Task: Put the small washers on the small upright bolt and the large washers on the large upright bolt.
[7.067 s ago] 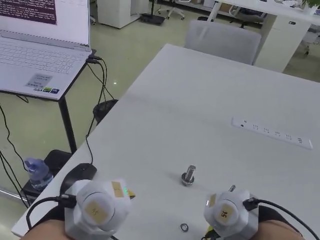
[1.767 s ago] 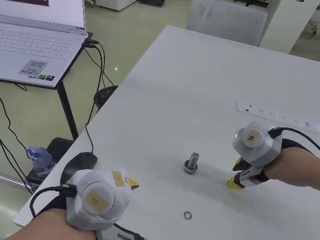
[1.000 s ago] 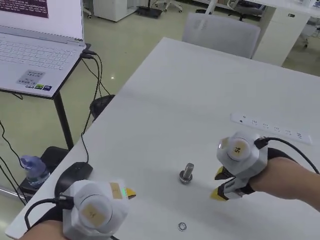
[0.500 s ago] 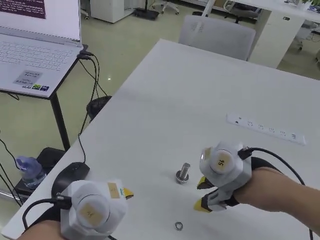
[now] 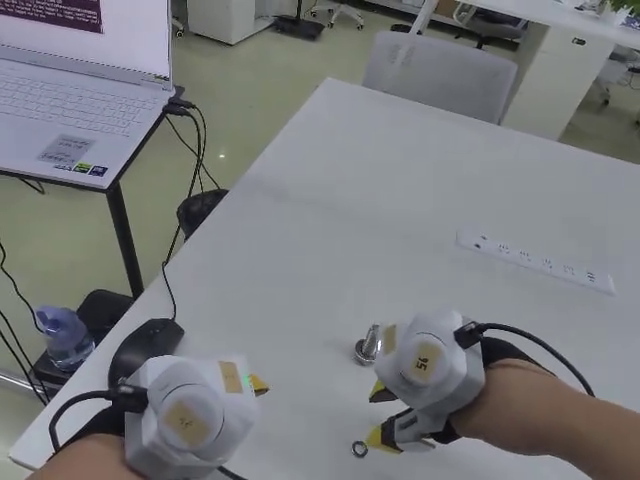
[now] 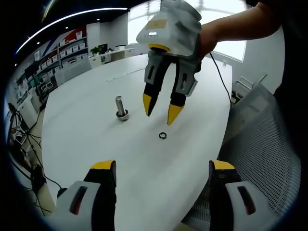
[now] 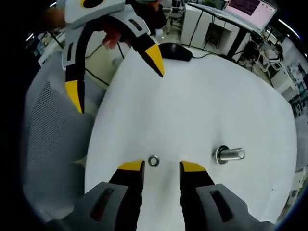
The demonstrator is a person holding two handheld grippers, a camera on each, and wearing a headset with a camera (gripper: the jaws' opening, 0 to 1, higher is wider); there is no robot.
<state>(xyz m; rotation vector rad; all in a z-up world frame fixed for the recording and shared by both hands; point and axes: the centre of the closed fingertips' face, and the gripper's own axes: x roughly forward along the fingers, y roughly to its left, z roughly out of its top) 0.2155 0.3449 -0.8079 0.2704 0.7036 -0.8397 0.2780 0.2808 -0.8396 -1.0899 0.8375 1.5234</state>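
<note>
A steel bolt point(image 5: 368, 344) with a washer at its base stands upright on the white table point(image 5: 400, 190). A small loose washer point(image 5: 358, 449) lies flat near the front edge. My right gripper point(image 5: 380, 414) hovers open just right of that washer, tips pointing down at the table. In the right gripper view the washer point(image 7: 153, 160) lies just ahead of the open right gripper point(image 7: 162, 166), with the bolt point(image 7: 230, 154) off to one side. My left gripper point(image 5: 252, 388) is open and holds nothing at the front left corner. The left gripper view shows the washer point(image 6: 163, 135), the bolt point(image 6: 120, 108) and the right gripper point(image 6: 161, 107).
A white power strip point(image 5: 535, 264) lies at the back right of the table. A grey chair point(image 5: 440, 75) stands behind the far edge. Left of the table are a laptop point(image 5: 70, 100) on a stand, hanging cables, a black mouse point(image 5: 150, 345) and a water bottle point(image 5: 62, 335).
My right gripper has moved left and toward me, from right of the bolt to just beside the loose washer. The left gripper has stayed in place, still open.
</note>
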